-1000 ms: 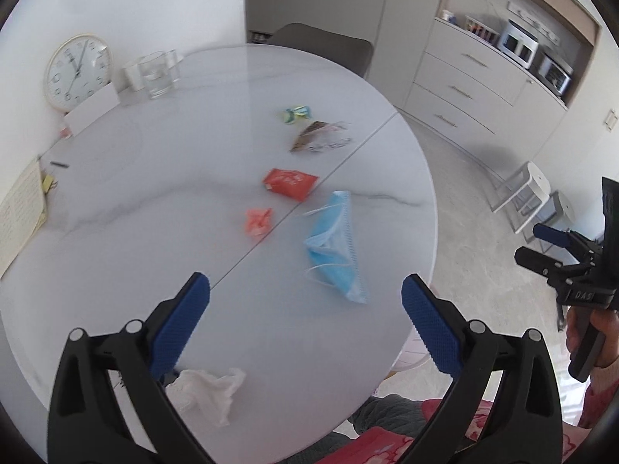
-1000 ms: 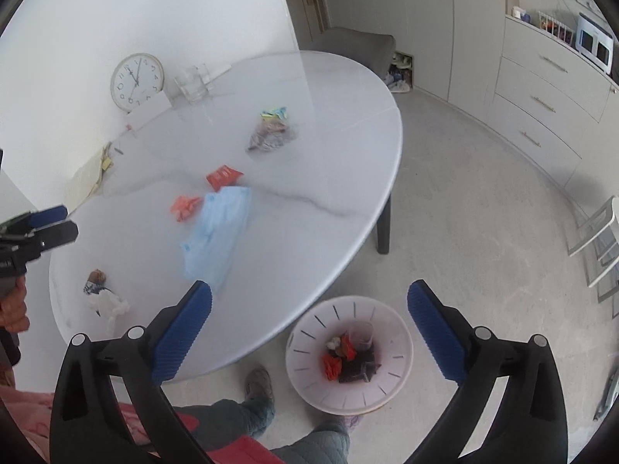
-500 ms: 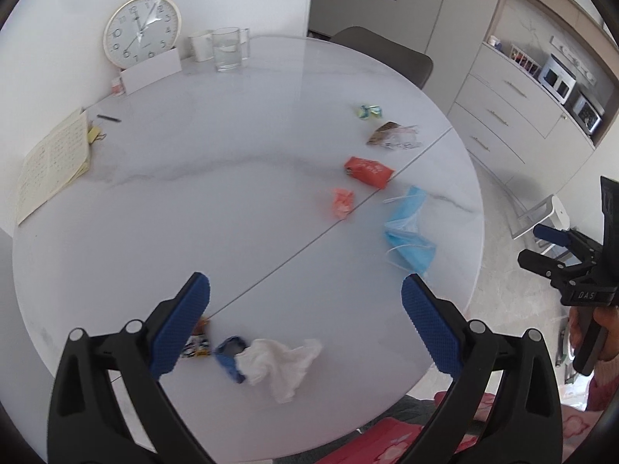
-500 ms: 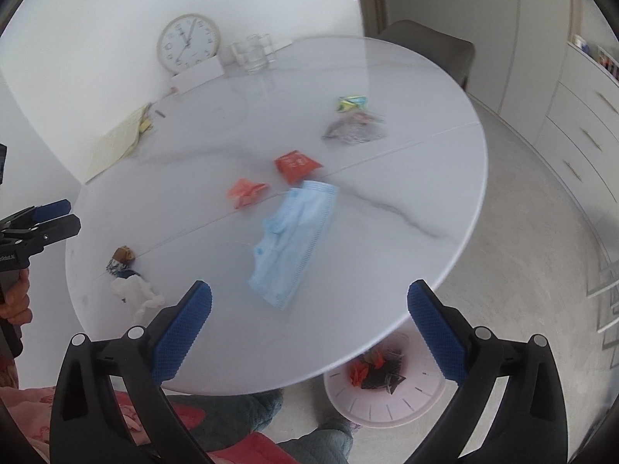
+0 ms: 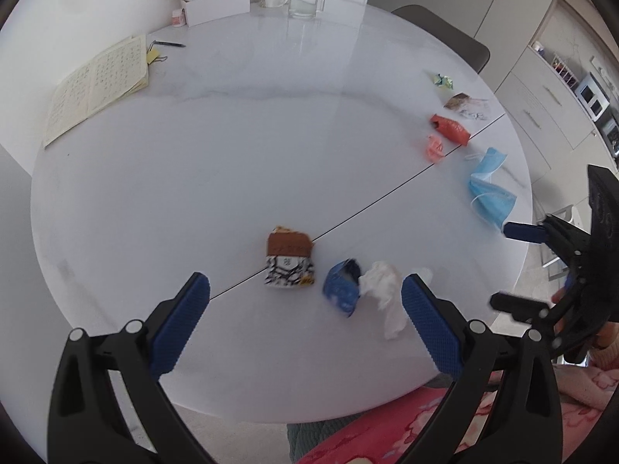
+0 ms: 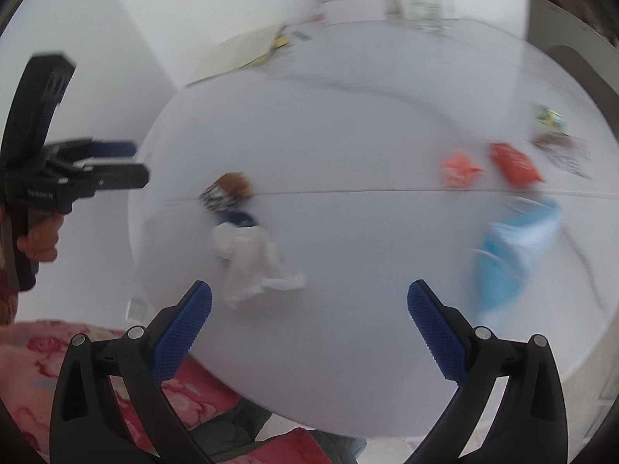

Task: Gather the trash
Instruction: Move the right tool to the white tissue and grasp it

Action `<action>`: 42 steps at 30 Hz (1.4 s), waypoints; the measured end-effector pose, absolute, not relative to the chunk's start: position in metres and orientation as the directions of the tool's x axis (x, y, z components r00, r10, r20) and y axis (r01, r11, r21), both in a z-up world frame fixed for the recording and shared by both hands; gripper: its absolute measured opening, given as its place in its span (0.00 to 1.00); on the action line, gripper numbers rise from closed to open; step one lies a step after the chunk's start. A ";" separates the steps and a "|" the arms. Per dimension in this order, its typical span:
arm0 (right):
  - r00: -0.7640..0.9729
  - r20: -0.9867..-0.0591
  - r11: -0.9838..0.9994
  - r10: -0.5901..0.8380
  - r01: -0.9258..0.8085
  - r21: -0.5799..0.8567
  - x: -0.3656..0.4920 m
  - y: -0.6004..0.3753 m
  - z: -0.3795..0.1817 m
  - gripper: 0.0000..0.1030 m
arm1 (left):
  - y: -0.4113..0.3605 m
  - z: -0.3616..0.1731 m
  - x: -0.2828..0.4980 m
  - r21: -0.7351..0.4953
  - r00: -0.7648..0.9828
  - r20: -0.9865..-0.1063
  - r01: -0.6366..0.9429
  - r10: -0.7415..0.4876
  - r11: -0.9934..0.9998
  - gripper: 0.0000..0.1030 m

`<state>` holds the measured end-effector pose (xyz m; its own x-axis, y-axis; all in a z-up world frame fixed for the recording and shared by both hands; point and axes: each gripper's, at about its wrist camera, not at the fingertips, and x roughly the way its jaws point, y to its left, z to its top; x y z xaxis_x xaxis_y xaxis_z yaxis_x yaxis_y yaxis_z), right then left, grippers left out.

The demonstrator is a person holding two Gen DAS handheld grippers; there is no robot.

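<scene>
- The left gripper (image 5: 305, 297) hovers over the round table's (image 5: 193, 178) near edge, its blue pads wide apart and holding nothing.
- At its 12 o'clock lies a brown-and-white wrapper (image 5: 289, 261); at 1 o'clock, a blue scrap (image 5: 342, 285) touching a crumpled tissue (image 5: 385, 292).
- The right gripper (image 6: 309, 309) is likewise spread and empty — the tissue (image 6: 251, 259) at 11 o'clock, a blue face mask (image 6: 514, 239) at 2 o'clock.

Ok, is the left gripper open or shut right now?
Open. In the left wrist view the left gripper has its blue pads spread wide and empty, above the table near the brown wrapper.
</scene>
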<state>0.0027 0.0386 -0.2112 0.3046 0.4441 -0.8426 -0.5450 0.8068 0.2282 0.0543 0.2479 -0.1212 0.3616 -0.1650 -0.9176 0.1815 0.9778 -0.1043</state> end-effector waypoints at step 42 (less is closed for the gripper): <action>0.271 -0.886 0.827 0.377 -0.528 0.191 -0.002 -0.033 -0.198 0.17 | 0.165 -0.233 0.071 -0.118 0.207 -0.973 -0.070 -0.101 0.991 0.60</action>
<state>-0.0023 -0.0330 -0.1981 0.2708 0.3771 -0.8857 -0.5280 0.8275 0.1909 0.0707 0.1655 -0.2334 0.2074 -0.1009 -0.9730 -0.0698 0.9906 -0.1176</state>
